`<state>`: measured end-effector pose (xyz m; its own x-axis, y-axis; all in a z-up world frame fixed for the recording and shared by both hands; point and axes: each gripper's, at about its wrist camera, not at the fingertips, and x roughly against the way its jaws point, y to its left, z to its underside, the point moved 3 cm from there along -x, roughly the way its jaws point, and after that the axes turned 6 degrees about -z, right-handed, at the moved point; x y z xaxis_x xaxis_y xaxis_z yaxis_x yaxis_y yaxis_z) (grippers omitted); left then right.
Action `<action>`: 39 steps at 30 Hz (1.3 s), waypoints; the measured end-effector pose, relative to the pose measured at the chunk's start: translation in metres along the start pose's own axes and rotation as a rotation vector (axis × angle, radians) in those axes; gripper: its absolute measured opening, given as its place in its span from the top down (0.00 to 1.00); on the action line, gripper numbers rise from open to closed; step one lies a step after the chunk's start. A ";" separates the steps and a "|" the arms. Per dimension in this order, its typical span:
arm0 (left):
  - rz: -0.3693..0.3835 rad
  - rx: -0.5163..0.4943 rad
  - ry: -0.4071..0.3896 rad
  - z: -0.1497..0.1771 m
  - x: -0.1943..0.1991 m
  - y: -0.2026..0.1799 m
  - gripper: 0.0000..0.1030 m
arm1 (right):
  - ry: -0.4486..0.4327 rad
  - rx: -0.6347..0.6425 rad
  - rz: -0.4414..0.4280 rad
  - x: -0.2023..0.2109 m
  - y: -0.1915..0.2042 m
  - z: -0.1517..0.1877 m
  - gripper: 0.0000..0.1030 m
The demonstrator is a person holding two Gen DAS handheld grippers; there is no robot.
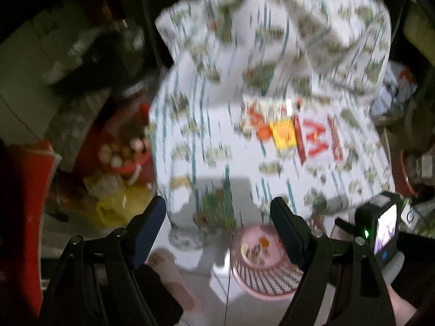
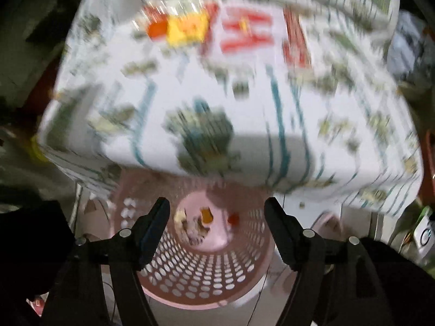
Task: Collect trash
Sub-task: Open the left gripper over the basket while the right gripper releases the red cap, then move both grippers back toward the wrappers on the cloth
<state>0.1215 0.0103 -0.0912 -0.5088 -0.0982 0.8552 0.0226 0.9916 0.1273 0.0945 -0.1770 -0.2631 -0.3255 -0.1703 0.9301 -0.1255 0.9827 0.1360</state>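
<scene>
The pink basket (image 2: pixel 201 269) stands upright on the floor, mouth up, partly under the desk (image 2: pixel 244 103) edge, with trash scraps (image 2: pixel 195 225) at its bottom. The right gripper (image 2: pixel 217 217) hangs above it, fingers wide apart and empty. The left gripper (image 1: pixel 217 217) is spread wide too.

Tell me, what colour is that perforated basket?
Pink basket, seen best from the right wrist.

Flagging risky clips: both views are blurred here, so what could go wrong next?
1. Both claws, left and right, are open and empty; motion blur suggests fast movement, so a grasp may miss.
2. The pink perforated basket sits partly under the table edge, so dropped trash might hit the patterned tablecloth.
</scene>
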 end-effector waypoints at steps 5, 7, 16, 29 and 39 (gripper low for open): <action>-0.035 0.054 -0.205 -0.013 0.039 0.010 0.14 | -0.155 0.030 -0.009 0.051 0.012 -0.017 0.28; -0.056 0.073 -0.276 -0.015 0.051 0.014 0.10 | -0.216 0.061 0.003 0.070 0.017 -0.023 0.28; -0.047 0.128 -0.471 -0.023 0.109 0.025 0.01 | -0.428 0.162 0.000 0.150 0.036 -0.044 0.28; -0.064 0.123 -0.707 -0.095 0.170 0.025 0.00 | -0.781 0.225 0.036 0.295 0.022 -0.116 0.17; -0.071 0.035 -0.642 -0.111 0.105 0.011 0.00 | -0.814 0.118 0.083 0.274 -0.019 -0.155 0.17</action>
<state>0.1640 0.0015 0.0564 -0.9218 -0.1049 0.3733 -0.0527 0.9877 0.1475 0.1530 -0.2308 0.0417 -0.9095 -0.1412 0.3910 -0.1537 0.9881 -0.0009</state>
